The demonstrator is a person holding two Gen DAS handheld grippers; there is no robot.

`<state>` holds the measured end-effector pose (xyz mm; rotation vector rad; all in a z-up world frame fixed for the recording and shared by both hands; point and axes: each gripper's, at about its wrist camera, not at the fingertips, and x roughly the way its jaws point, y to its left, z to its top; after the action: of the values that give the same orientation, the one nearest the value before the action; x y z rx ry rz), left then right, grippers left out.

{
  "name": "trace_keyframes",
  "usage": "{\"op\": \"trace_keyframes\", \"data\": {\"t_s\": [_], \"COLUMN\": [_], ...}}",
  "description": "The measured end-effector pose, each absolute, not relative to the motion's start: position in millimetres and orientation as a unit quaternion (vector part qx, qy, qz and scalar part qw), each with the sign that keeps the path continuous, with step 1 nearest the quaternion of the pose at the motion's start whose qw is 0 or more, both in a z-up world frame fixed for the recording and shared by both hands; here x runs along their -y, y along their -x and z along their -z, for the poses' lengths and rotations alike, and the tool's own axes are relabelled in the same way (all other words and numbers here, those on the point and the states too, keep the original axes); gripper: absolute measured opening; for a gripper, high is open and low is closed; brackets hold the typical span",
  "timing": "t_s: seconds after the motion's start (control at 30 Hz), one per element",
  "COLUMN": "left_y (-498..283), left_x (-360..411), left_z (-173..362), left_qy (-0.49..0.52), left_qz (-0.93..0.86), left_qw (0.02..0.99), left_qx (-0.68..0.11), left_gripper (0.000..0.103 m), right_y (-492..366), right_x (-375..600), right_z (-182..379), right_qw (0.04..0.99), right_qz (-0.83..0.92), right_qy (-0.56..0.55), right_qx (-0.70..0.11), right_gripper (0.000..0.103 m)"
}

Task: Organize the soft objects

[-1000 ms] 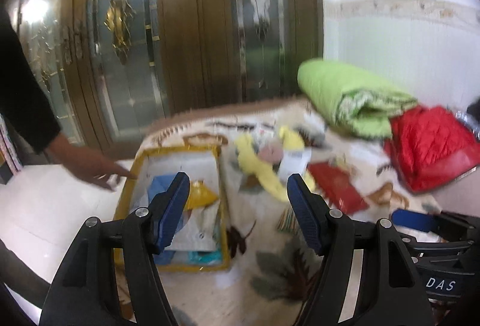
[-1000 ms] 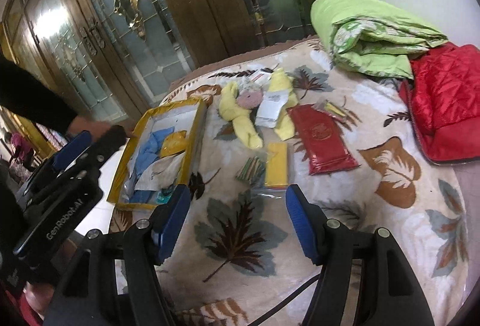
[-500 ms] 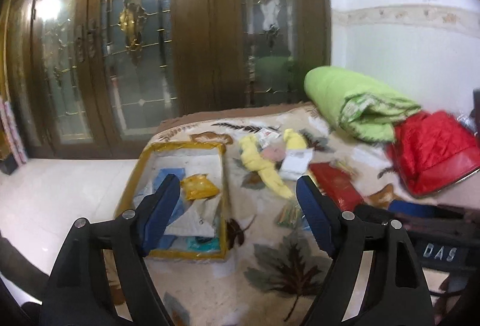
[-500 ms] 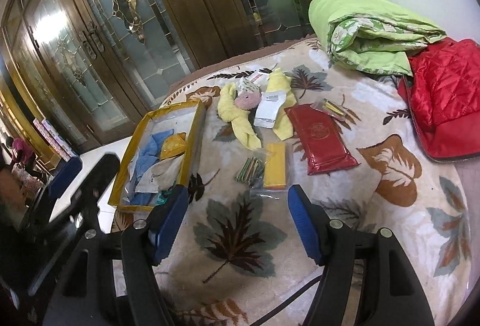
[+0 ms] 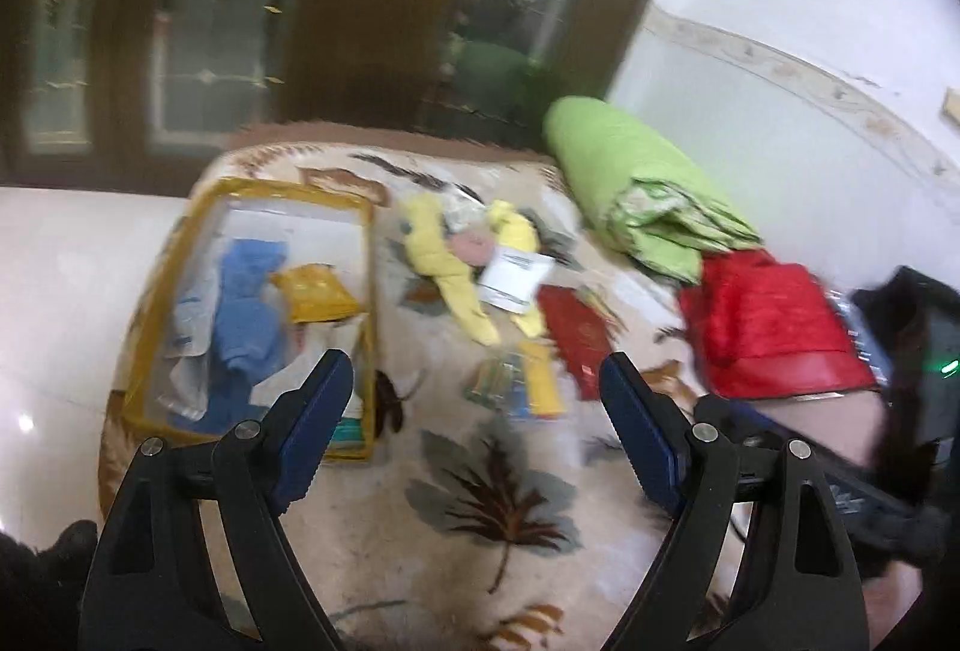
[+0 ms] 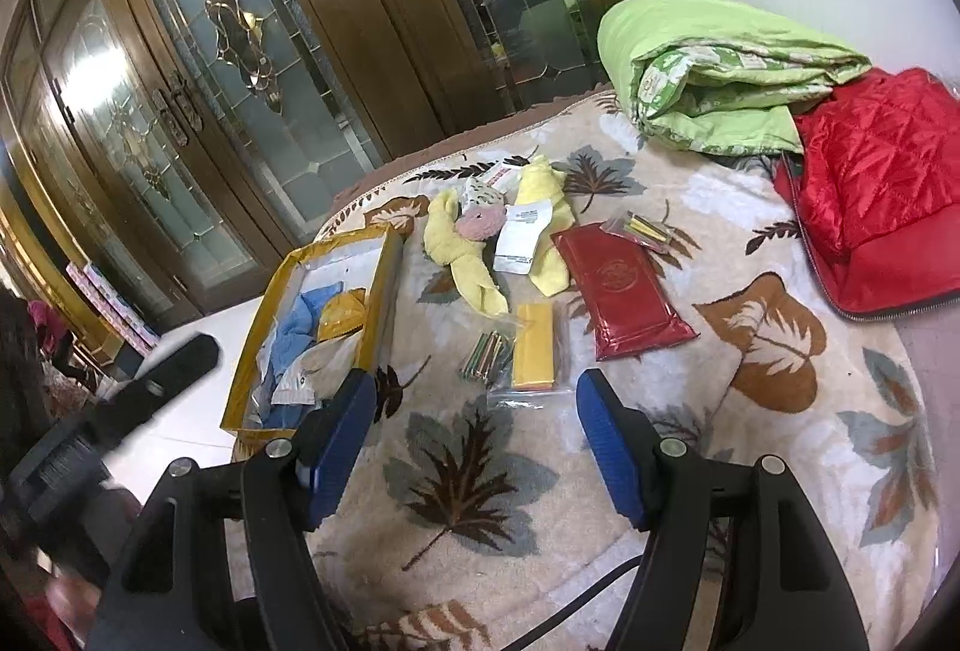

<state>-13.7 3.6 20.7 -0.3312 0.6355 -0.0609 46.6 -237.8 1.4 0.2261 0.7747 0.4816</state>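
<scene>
A yellow-edged clear storage bag (image 6: 378, 291) lies open at the blanket's left edge, holding blue cloth (image 6: 297, 327) and a yellow packet (image 6: 342, 315). It also shows in the left wrist view (image 5: 366, 291). Yellow soft toys (image 6: 474, 273) with a pink piece and a white tag lie mid-blanket, also in the left wrist view (image 5: 450, 267). A red pouch (image 6: 624, 291), a yellow pack (image 6: 533, 345) and coloured sticks (image 6: 486, 354) lie nearby. My left gripper (image 5: 474, 411) and right gripper (image 6: 477, 417) are open and empty above the blanket's near part.
A leaf-patterned blanket (image 6: 780, 411) covers the bed. A rolled green quilt (image 6: 708, 69) and a red quilted bag (image 6: 876, 183) lie at the far right. Wood-and-glass doors (image 6: 270, 51) stand behind. The left gripper's body (image 6: 120, 399) shows at lower left.
The left gripper has swung right and moved closer over the blanket, its view blurred. The person's hand by the storage bag has gone. The right gripper has barely moved.
</scene>
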Motion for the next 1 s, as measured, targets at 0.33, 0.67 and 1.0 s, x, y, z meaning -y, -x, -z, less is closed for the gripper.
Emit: {"op": "trace_keyframes", "data": {"t_s": [0.33, 0.67, 1.0], "left_y": [-12, -11, -16], "left_x": [-5, -2, -7], "left_z": [-13, -5, -1], "left_qy": [0.238, 0.173, 0.153], "left_qz": [0.209, 0.199, 0.178], "left_qw": [0.844, 0.824, 0.81], "left_qx": [-0.433, -0.501, -0.538], "left_gripper": [0.085, 0.085, 0.085], "right_y": [-42, -45, -46], "right_x": [231, 234, 236], "right_z": [4, 9, 10], "right_qw": [0.885, 0.882, 0.881], "right_qz": [-0.256, -0.263, -0.264], "right_qy": [-0.128, -0.14, -0.148], "right_qx": [-0.366, -0.365, -0.363], "right_gripper": [0.07, 0.07, 0.07]}}
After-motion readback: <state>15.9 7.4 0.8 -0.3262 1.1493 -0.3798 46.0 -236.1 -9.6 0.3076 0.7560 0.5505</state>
